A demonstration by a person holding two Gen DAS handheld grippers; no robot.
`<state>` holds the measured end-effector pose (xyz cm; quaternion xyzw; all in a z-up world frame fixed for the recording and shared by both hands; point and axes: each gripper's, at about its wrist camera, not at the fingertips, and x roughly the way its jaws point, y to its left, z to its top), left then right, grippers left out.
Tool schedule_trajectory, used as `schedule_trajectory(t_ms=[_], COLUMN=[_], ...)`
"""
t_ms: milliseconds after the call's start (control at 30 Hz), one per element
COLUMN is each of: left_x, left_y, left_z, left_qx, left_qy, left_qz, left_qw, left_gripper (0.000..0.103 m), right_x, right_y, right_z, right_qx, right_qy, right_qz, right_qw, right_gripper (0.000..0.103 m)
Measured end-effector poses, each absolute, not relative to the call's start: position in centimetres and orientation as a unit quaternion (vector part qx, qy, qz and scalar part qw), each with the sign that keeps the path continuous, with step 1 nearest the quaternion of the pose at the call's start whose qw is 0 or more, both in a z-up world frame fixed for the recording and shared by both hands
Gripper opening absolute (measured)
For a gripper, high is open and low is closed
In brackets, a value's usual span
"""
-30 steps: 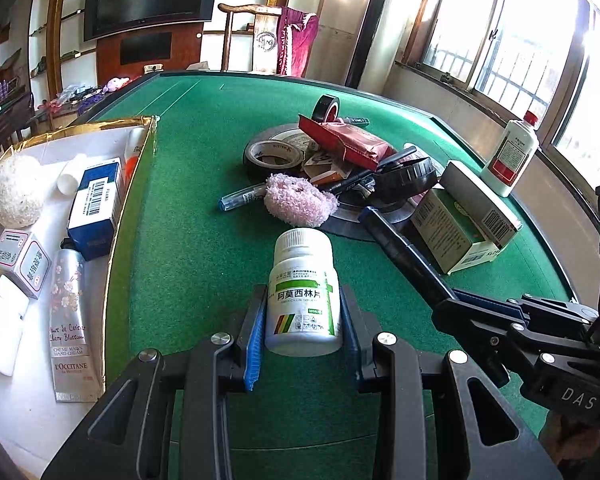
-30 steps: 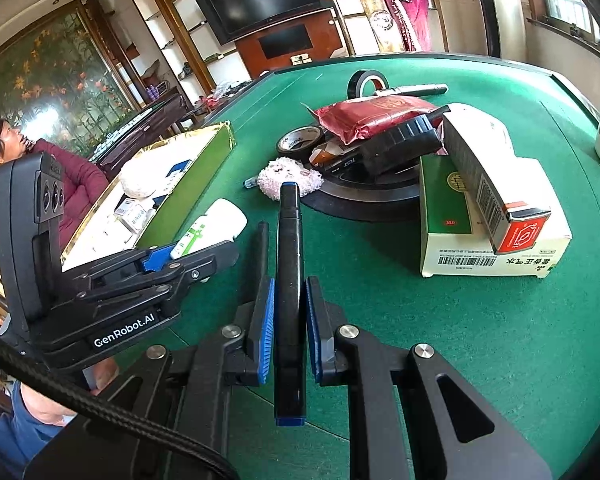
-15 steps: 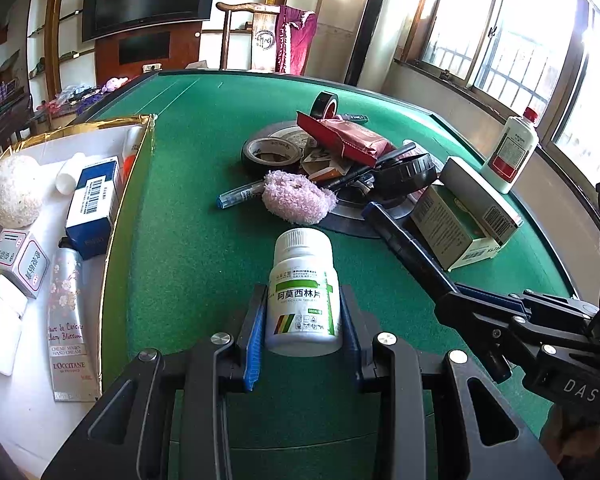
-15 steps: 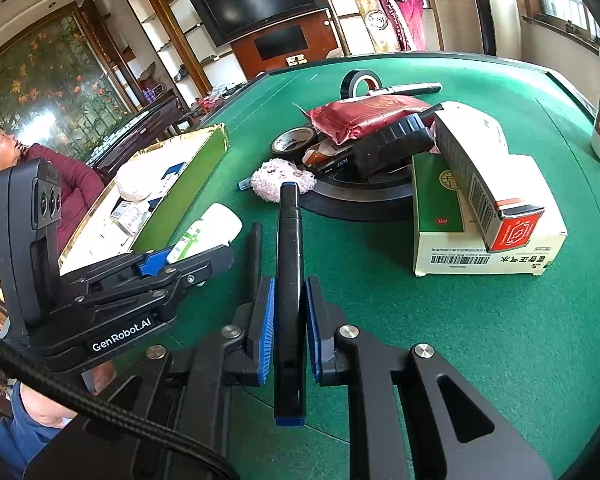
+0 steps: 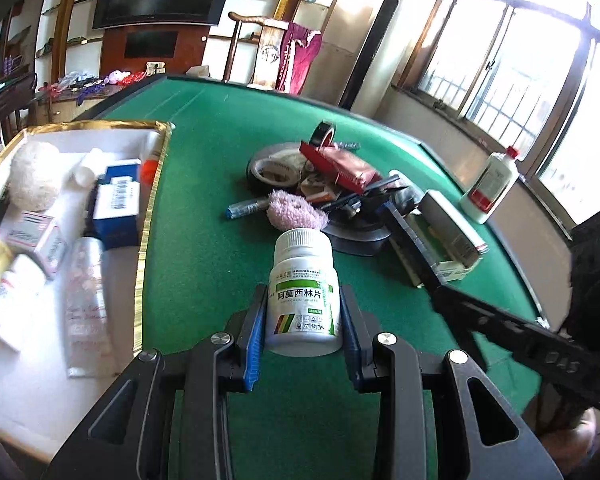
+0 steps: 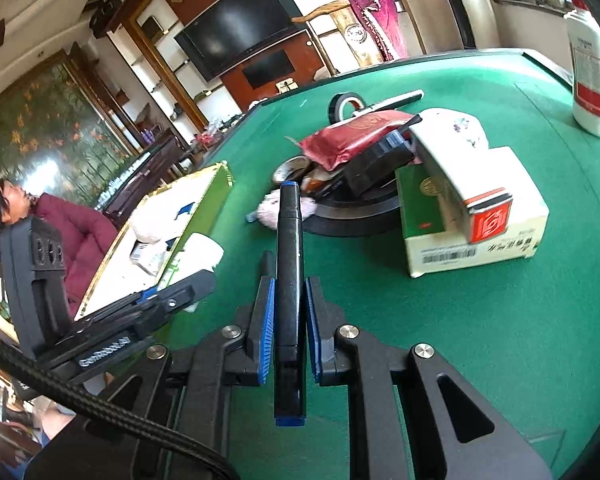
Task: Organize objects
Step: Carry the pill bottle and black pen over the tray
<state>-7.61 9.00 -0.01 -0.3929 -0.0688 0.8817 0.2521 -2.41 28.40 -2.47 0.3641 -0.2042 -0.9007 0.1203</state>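
Left wrist view: your left gripper (image 5: 302,316) was clenched on a white pill bottle (image 5: 303,290), blue pads pressed to both sides of it, cap pointing away from you.
Bottle position: you held it clear of the green table (image 5: 204,240), just to the right of the gold-edged tray (image 5: 150,216).
Tray contents: a blue box (image 5: 116,204), a pale round puff (image 5: 34,178), a floral tube (image 5: 86,300) and small pink-printed cartons lay on its white floor; the near-left items were blurred.
Right wrist view: your right gripper (image 6: 290,320) was clamped tight on a black marker (image 6: 289,280) with blue ends, barrel running along the fingers and its tip aimed at the pile.
Marker position: you held it above the table, near the pile's front edge; contact with the felt could not be judged.
Pile: a red foil packet (image 6: 352,140) lay on top of dark items on a round black disc (image 6: 352,220), with a pink fluffy pad (image 5: 296,212) at its near side and a tape roll (image 5: 324,134) standing on edge behind.
Boxes: a white carton (image 6: 464,176) leaned across a green-and-white box (image 6: 476,240), right of the disc.
Far right: a white bottle with a red label (image 5: 490,186) stood upright near the table edge.
Bystander: a person in a dark red jacket (image 6: 76,236) sat beyond the tray.
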Motion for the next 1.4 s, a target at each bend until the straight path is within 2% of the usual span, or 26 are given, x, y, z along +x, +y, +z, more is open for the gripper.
schedule_trajectory(t_ms=[333,633,1033,1400], left_x=[-5.5,-6.7,-8.3,-8.6], left_y=[-2.2,-11.8,-13.8,-14.2], left_z=[3.7,1.1,-2.2,-2.7], left_qx=[-0.345,-0.356,-0.383,-0.391], left_qy=[-0.113,-0.15,-0.128,-0.108], left_qz=[0.912,0.919,0.914,0.913], left_qw=[0.19,0.079,0.044,0.031], left_gripper=[0.029,0.029,0.029,0.029], right_x=[-3.6,-7.0,-10.1,-9.9], right_y=[19.6,10.8,6.4,5.6], right_z=[0.4,-1.1,-3.7,-4.6], right_qx=[0.356,0.392,0.434,0.448], right_qy=[-0.16,-0.119,-0.11,-0.113], right_qz=[-0.901,-0.881,-0.872,-0.866], right_qw=[0.191,0.235,0.197,0.19], right_gripper=[0.013,0.013,0.013,0.013])
